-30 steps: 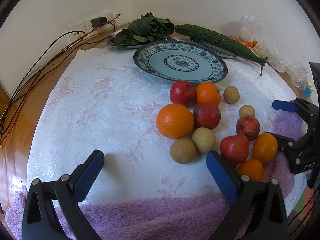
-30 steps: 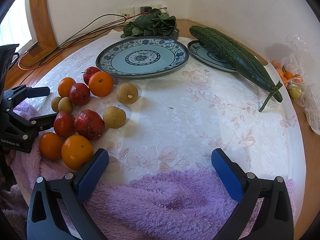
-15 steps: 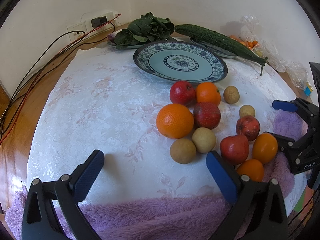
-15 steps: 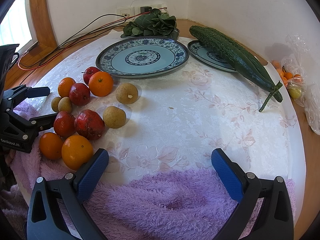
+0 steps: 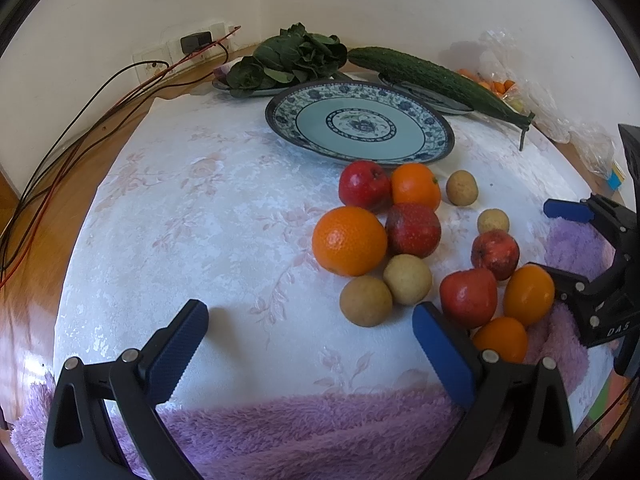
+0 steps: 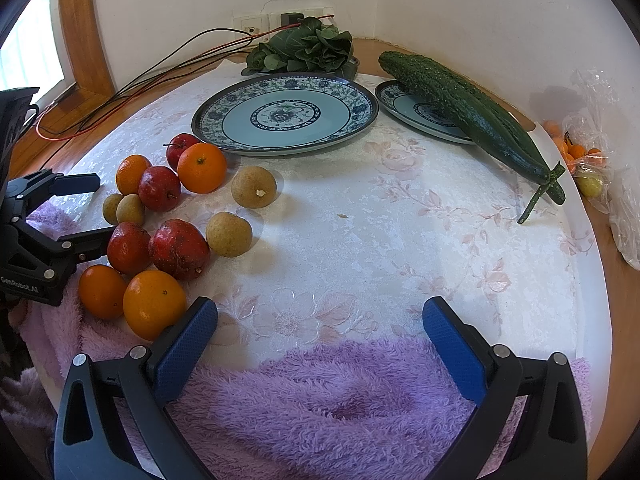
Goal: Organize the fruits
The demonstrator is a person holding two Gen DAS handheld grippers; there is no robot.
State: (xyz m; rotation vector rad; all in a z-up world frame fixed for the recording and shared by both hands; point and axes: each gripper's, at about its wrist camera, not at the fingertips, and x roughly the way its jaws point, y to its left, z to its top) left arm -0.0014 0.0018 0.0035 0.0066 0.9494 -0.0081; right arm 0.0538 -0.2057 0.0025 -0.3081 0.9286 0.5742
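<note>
Nothing moved since a second ago: fruits (image 6: 176,216) loose beside blue plate (image 6: 285,114), both grippers' fingers (image 5: 178,346) (image 6: 184,350) spread, empty; sorting unstarted.

Fruits (image 6: 176,216) heaped on cloth (image 6: 360,216) at 9 o'clock; plate (image 6: 285,113) behind at 12; cucumber (image 6: 472,116) at 2, across second plate (image 6: 416,114); greens (image 6: 304,50) beyond.

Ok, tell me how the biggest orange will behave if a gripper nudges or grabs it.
The biggest orange is round and sits on flat cloth, so a nudge would probably roll it. It touches a red fruit, which might get shoved too. Its dimpled peel looks firm, likely giving the pads decent grip.
</note>
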